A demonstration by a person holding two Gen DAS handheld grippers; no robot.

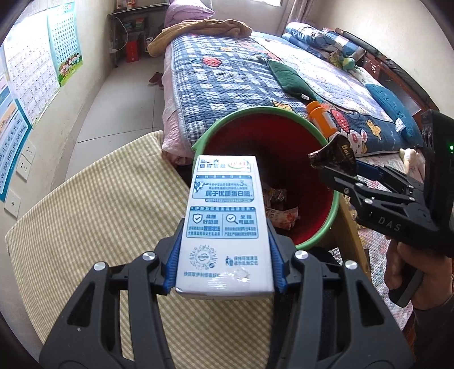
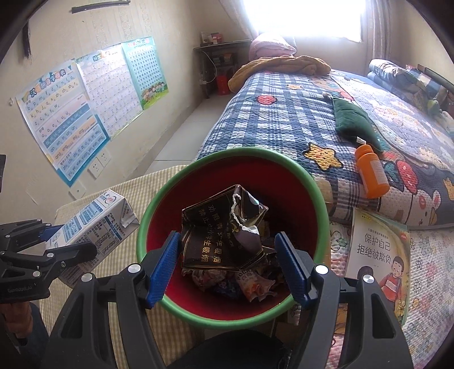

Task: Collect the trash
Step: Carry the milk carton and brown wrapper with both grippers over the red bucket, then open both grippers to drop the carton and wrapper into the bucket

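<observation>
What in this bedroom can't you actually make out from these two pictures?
- Bin bottom: right wrist view, covered by the crumpled black pack and wrappers; left wrist view, partly behind the milk carton.
- Floor under the bin: hidden in both views by the grippers' bodies.
- Orange bottle label: too small to read.
- Picture book: lower edge behind the right gripper's fingers.
- Window: washed out by glare.

Daylit room, blown-out window [image 2: 303,17], sharp, fisheye-bent edges
</observation>
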